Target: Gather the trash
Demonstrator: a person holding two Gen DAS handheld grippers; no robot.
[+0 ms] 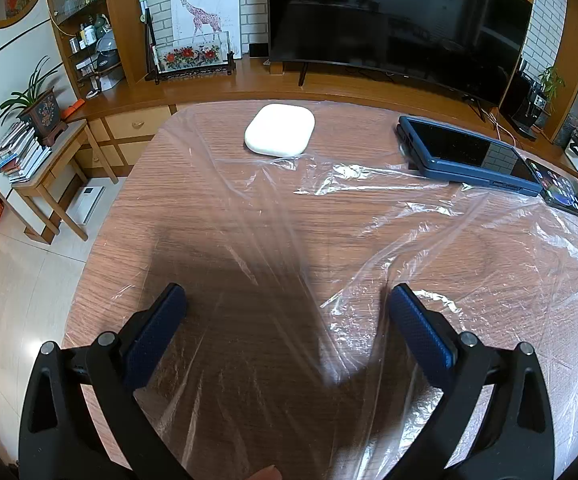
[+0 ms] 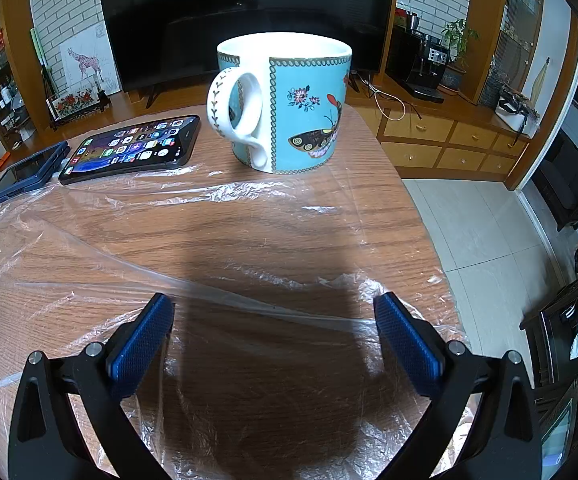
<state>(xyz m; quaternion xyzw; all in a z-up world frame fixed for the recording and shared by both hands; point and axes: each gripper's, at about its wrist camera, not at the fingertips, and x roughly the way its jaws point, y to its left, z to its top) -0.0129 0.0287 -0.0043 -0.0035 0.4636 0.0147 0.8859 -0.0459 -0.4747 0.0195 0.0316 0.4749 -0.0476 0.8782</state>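
Collecting the trash, early stage. The only thing here that reads as trash is the clear plastic film (image 1: 389, 216), a thin crinkled sheet spread loosely over most of the wooden table (image 1: 137, 208). It lies flat in places and rises in folds and ridges in others; none of it is gathered, bunched or lifted off the wood, so by the look of it the collecting has not begun.

The left gripper (image 1: 287, 300) hangs just above the film near the table's front edge, jaws wide apart and holding nothing, with a raised fold of plastic running between its 2 fingers. The right gripper (image 2: 275, 306) is likewise spread wide and empty, over the table's right corner, with a taut ridge of film crossing between its pads (image 2: 141, 344).

Things that seem meant to stay: a white case (image 1: 280, 130) at the far side, a blue tablet (image 1: 469, 154), a lit phone (image 2: 133, 148) beside it, and a butterfly mug (image 2: 285, 104). The tablet, phone and mug sit at the film's far margin; whether they rest on its edge or just past it cannot be told.

Left to do, as judged: pinch a fold, draw the sheet together, and clear it without dragging the 4 objects
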